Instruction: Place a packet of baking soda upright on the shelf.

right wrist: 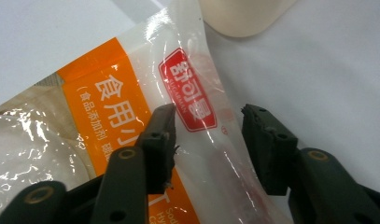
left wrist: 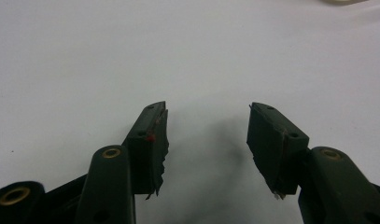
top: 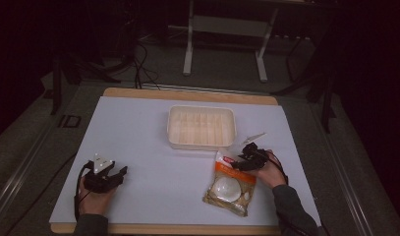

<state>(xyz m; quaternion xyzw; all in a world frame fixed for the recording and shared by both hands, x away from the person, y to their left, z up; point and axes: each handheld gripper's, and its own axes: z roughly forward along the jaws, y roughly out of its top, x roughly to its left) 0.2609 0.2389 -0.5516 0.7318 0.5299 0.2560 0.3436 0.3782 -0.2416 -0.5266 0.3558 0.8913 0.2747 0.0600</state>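
Note:
A clear plastic bag (top: 229, 184) with an orange label and a red logo holds white powder and lies on the white mat at the near right. In the right gripper view the bag (right wrist: 108, 107) runs slantwise, and its sealed top edge passes between the jaws of my right gripper (right wrist: 208, 112). One jaw rests over the orange label and the other stands over the mat beside the bag's edge; the pads do not press on it. In the high view my right gripper (top: 239, 160) sits at the bag's top end. My left gripper (top: 120, 173) rests at the near left, open and with nothing in it (left wrist: 206, 107).
A shallow cream plastic tray (top: 201, 109) stands in the middle of the mat, and its corner (right wrist: 243, 18) lies just beyond the bag. A small clear scrap (top: 254, 136) lies right of the tray. The white mat (top: 138, 128) covers a wooden table.

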